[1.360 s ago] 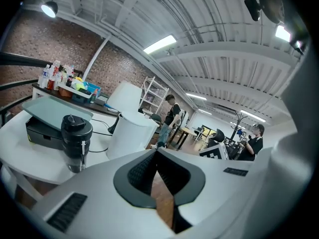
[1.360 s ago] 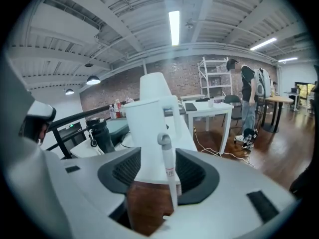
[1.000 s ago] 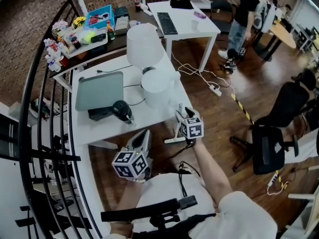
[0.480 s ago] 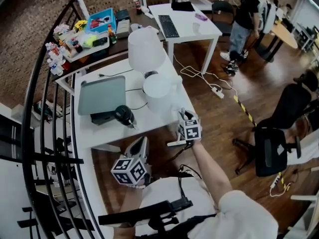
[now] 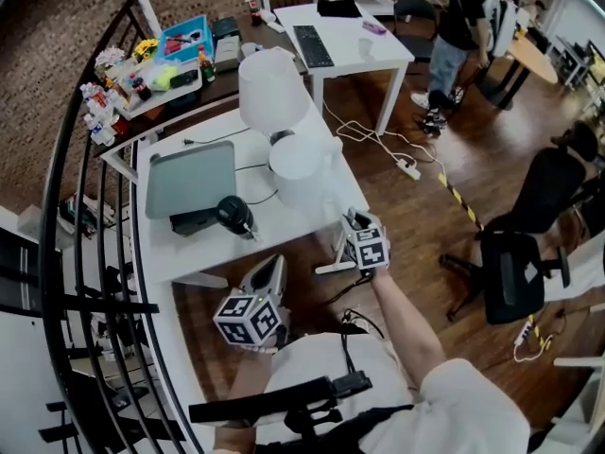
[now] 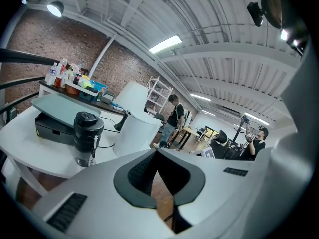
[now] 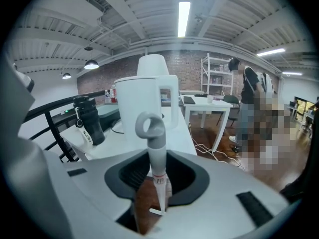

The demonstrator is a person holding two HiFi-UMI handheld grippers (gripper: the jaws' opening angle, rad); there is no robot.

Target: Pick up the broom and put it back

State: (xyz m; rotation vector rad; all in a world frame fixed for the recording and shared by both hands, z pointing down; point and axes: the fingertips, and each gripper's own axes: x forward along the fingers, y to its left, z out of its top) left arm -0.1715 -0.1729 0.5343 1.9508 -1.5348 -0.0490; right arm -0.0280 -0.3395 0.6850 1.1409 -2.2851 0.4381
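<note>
The broom (image 7: 152, 151) stands upright between the right gripper's (image 7: 157, 183) jaws, which are clamped on its thin handle with the loop end above them. Just beyond are the worktop (image 7: 109, 143) and a white jug (image 7: 144, 103). I'd carry it firmly and vertically, wide of that edge. The left gripper (image 6: 157, 153) is closed on nothing and is best held aside.

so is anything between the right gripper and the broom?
Nothing visible. The grey plastic broom handle with the loop end stands between the jaws of the right gripper, which are closed on it. The white table lies beyond the jaws, not in between.
</note>
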